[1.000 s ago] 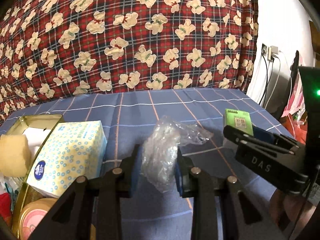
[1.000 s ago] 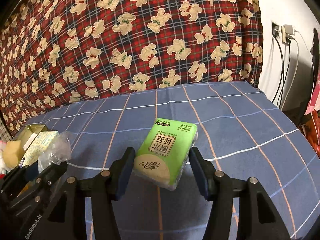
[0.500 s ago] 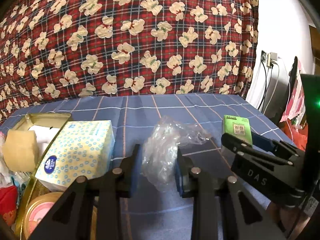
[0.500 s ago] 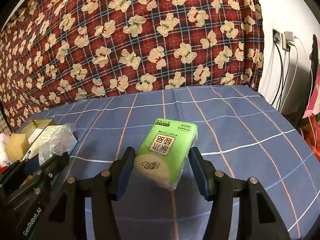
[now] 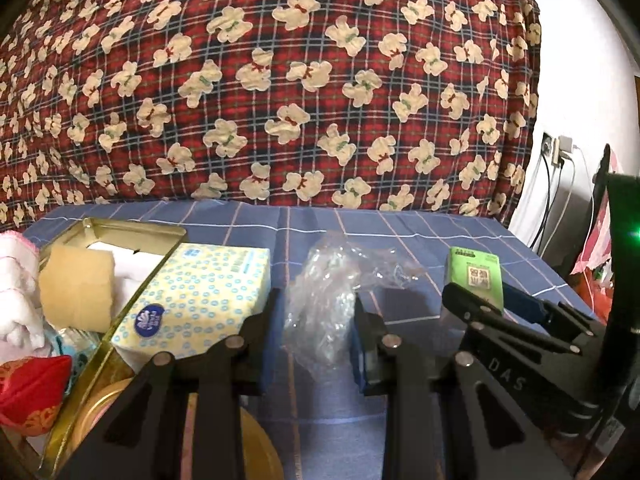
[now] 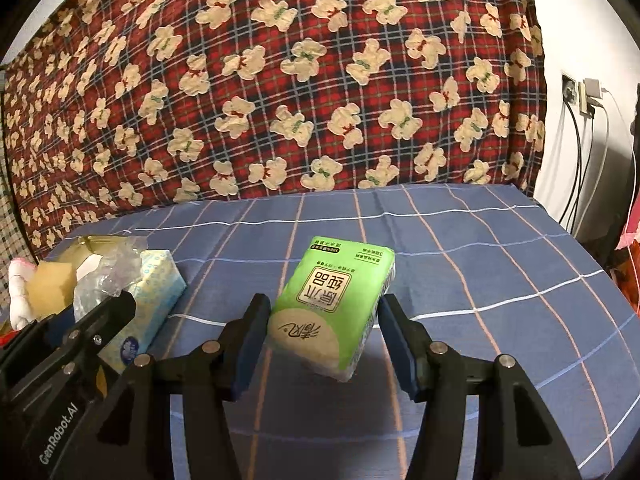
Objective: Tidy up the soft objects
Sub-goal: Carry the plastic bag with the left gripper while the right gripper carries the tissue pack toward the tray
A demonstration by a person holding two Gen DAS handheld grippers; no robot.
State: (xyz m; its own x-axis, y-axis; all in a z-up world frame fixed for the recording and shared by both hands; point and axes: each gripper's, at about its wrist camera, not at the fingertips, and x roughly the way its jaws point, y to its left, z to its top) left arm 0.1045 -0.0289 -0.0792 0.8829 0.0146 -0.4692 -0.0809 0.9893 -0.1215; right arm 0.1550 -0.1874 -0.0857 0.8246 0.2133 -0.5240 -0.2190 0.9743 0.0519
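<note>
My left gripper (image 5: 314, 332) is shut on a crumpled clear plastic bag (image 5: 328, 304) and holds it above the blue checked bedsheet (image 5: 400, 236). My right gripper (image 6: 320, 332) is shut on a green tissue pack (image 6: 332, 308), tilted and lifted off the sheet; the pack also shows in the left wrist view (image 5: 474, 276). A gold tin box (image 5: 132, 236) at the left holds a yellow sponge (image 5: 76, 288) and white cloth. A blue-dotted tissue pack (image 5: 196, 300) lies on its right rim. The left gripper and bag show at the left of the right wrist view (image 6: 104, 276).
A red plaid quilt with bears (image 5: 280, 80) rises behind the bed. A red pouch (image 5: 32, 388) and a round tin lid (image 5: 100, 412) lie at the lower left. Wall sockets with cables (image 6: 584, 96) are at the right, past the bed edge.
Both grippers have risen and tilted up with their loads still held. The tin box and dotted tissue pack now appear nearer to the left gripper.
</note>
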